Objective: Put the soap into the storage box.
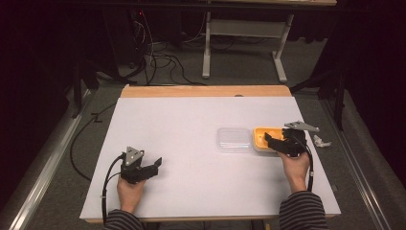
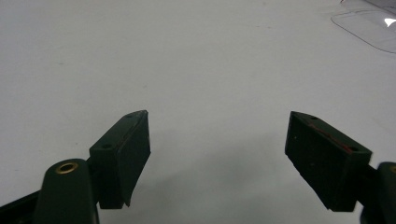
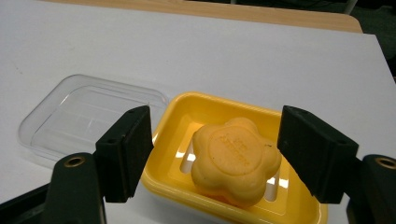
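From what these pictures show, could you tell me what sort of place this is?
Most likely a lab or recording setup rather than a home. A bare white table stands in a dark room, loose cables trail over the grey floor behind it, and a person works a hand-held gripper in each hand.

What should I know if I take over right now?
Left tool: open, holding nothing, low over bare white table.
Right tool: open, jaws on either side of the orange flower-shaped soap with a gap on both sides, not gripping it.
Things: the soap lies in the yellow soap dish at the right side of the table. The clear lid lies beside the dish on its left.
Done: soap is in the dish.
Left, probably: pick up the lid and cover the dish.
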{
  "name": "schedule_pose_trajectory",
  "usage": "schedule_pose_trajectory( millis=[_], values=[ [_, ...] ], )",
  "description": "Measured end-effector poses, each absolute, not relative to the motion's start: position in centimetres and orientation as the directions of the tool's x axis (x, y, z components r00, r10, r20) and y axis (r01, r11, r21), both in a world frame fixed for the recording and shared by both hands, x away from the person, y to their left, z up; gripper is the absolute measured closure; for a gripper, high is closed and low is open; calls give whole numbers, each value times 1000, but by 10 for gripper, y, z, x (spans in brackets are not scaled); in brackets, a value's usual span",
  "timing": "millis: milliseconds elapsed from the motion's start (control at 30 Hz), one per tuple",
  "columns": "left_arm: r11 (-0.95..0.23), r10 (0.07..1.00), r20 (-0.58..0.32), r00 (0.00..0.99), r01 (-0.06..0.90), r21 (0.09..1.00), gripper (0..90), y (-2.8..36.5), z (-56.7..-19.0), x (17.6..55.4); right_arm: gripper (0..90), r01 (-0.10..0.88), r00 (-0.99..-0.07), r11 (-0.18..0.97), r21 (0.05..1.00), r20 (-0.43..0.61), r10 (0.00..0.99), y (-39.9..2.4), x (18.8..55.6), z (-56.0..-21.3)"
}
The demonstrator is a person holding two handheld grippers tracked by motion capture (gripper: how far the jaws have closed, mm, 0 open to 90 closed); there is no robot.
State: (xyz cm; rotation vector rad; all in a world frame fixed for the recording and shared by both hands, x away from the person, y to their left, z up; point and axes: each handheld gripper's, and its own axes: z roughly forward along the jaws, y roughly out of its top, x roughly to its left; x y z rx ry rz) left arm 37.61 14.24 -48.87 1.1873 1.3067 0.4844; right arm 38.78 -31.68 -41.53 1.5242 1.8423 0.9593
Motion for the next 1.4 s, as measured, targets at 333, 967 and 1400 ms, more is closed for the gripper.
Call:
schedule_pose_trajectory(
  millis=[333,967,1400],
  values=[
    [386,836,-476,274,322,864,227,142,-489,376,273,547,-218,80,833,49,975,-319,371,-407],
    [382,838,-471,275,320,867,226,142,-489,375,299,483,-275,68,873,78,958,-311,337,-401],
    [381,839,-470,274,321,867,227,142,-489,376,309,456,-275,31,889,108,955,-306,322,-407]
  ],
)
